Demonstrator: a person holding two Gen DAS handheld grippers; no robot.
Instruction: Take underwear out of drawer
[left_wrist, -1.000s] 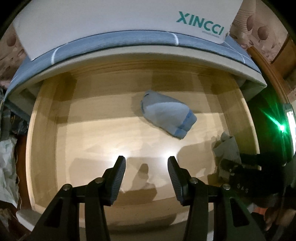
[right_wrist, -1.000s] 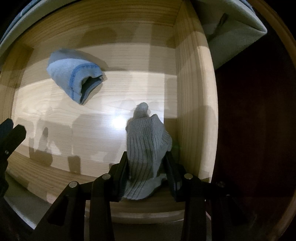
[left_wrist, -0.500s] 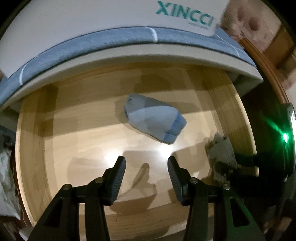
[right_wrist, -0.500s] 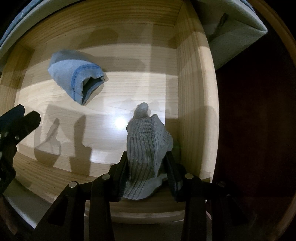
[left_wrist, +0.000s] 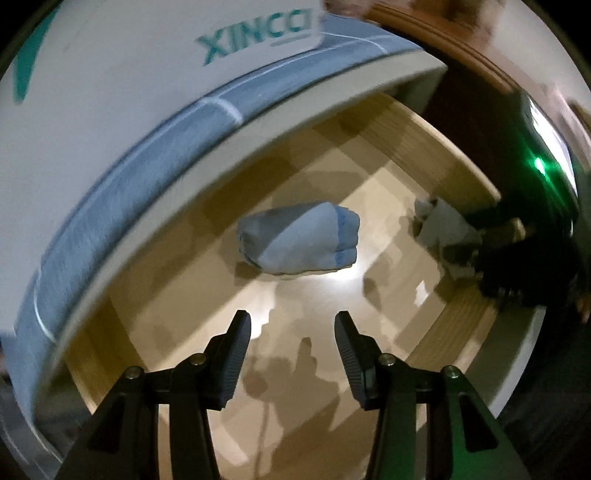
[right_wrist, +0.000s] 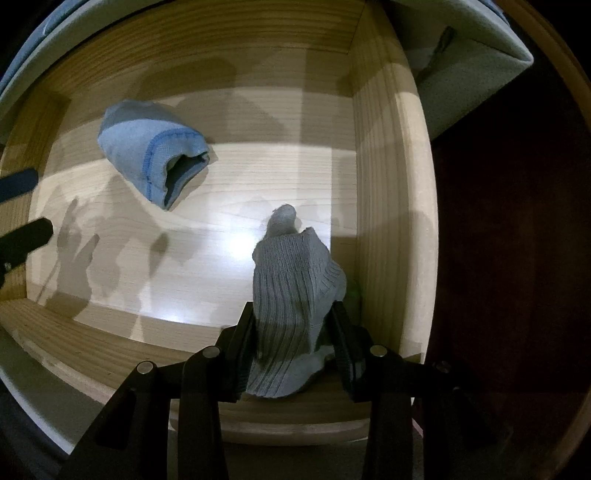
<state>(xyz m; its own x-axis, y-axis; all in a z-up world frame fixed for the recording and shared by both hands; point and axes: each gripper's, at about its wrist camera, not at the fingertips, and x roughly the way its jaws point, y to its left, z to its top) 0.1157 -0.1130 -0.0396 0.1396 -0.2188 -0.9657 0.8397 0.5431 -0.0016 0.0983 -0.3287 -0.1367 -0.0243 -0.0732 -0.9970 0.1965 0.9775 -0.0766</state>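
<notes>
Right wrist: two garments (right_wrist: 153, 155), one drawer (right_wrist: 388, 184)

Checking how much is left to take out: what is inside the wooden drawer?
Inside the drawer: a light blue folded garment on the floor, and a grey ribbed one in the right gripper. Nothing else shows.

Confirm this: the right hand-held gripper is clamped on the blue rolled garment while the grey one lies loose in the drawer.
Swapped. The right wrist view shows the right hand-held gripper on the grey garment; the blue rolled garment lies loose in the drawer.

One wooden drawer (right_wrist: 388, 184), one blue folded garment (right_wrist: 147, 155), one grey ribbed garment (right_wrist: 291, 288).
</notes>
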